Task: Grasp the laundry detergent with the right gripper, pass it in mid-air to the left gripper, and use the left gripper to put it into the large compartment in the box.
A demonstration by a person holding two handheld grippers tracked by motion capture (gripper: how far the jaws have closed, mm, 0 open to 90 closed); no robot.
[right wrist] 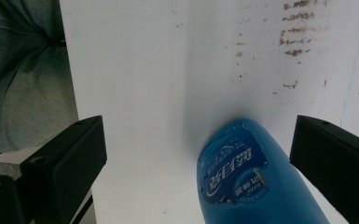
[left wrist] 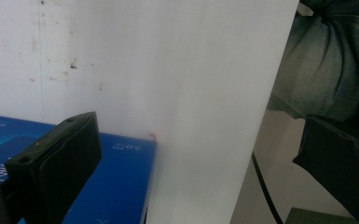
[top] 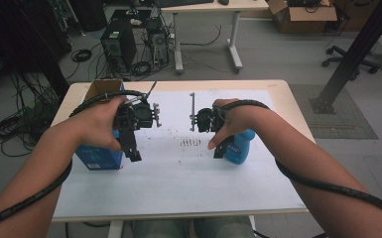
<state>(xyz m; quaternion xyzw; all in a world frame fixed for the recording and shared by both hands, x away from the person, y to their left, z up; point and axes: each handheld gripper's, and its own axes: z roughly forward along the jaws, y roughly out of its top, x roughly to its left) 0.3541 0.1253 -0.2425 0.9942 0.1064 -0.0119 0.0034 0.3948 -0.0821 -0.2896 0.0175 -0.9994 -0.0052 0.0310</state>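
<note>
- Directly under the right hand-held gripper [right wrist: 200, 154], jaws spread wide and gripping nothing, a blue bottle [right wrist: 247, 177] lies on the white worktop [top: 178, 173], its long axis running along the gap.
- Left hand-held gripper [top: 133, 154], also open, hovers beside a blue box [top: 98, 157].

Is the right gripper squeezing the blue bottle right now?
No, the right gripper has its fingers standing wide apart, clear of the blue bottle.
</note>
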